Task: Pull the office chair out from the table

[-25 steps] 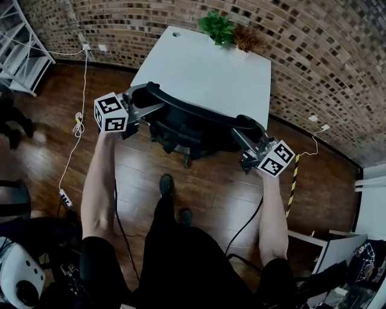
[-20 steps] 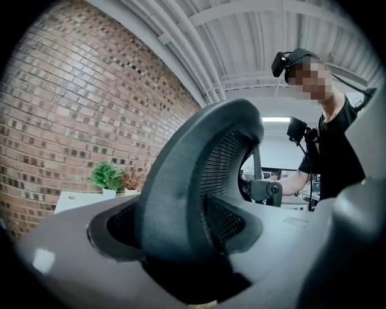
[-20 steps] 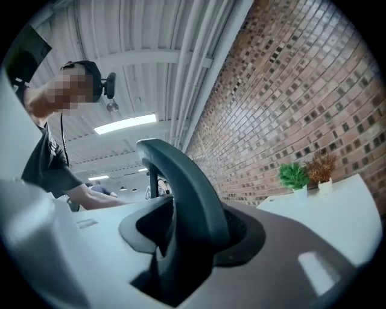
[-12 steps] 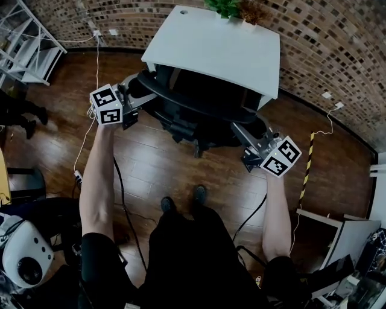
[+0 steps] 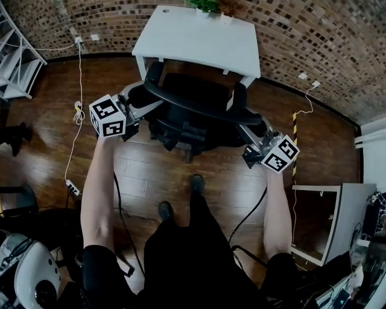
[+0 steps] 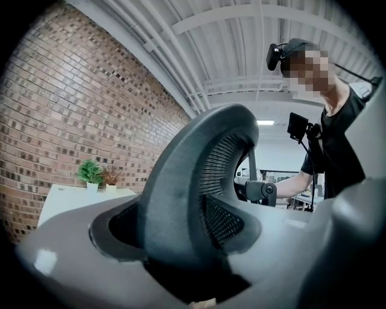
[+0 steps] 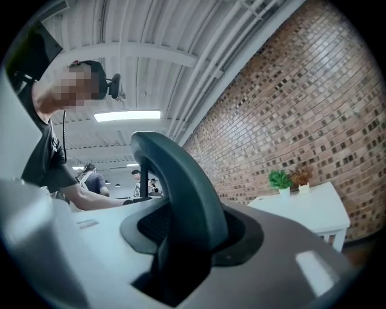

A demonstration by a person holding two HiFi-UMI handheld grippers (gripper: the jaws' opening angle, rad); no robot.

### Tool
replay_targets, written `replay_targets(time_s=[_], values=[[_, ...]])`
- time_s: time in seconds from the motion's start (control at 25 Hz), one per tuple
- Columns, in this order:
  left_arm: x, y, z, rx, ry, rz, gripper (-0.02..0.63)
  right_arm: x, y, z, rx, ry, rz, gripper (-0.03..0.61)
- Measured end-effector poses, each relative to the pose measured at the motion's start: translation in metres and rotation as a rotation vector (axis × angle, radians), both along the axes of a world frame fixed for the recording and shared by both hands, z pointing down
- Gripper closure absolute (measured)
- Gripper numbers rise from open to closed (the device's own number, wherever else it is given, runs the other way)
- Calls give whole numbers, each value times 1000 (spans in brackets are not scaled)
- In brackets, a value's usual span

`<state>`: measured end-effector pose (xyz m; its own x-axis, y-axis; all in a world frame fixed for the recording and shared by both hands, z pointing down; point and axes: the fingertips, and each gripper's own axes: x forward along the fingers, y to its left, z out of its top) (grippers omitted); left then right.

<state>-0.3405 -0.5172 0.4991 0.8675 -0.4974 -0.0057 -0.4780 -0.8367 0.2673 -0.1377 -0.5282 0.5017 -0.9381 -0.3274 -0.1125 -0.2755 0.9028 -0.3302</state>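
At the backrest's left end: the left gripper is clamped on the rim of the office chair. Its jaws have just been closing with the rim between them, likely to firm the hold for the pull.
Centre, near: the chair has its backrest toward the person and its seat just near of the table. Both armrests sit close to the table's near edge, and I judge the chair largely drawn out.
Centre, far: the table stands against the brick wall, with potted plants on its far edge.
Backrest's right end: the right gripper pinches the rim likewise, its jaws also just closing on it. A grip at each end probably keeps the chair from swivelling as it rolls.
Count: two grippers, one chair, two armrests, one table, two plants.
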Motion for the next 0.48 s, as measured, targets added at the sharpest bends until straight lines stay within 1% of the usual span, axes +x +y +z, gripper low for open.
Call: replay_targets(time_s=[0.12,0.2,0.36,0.48], values=[[1,45,1,39,5,5,517,2,41,9,40,9,43,405],[7,73,8,61,-3,14,517,9,70,19,49,18,65,400],[15,137,9,70,-3,11,517,18,135,21,38,16,53,403],[19,179,4,111,-21,3,512,22,181,15,56,11,43,404]])
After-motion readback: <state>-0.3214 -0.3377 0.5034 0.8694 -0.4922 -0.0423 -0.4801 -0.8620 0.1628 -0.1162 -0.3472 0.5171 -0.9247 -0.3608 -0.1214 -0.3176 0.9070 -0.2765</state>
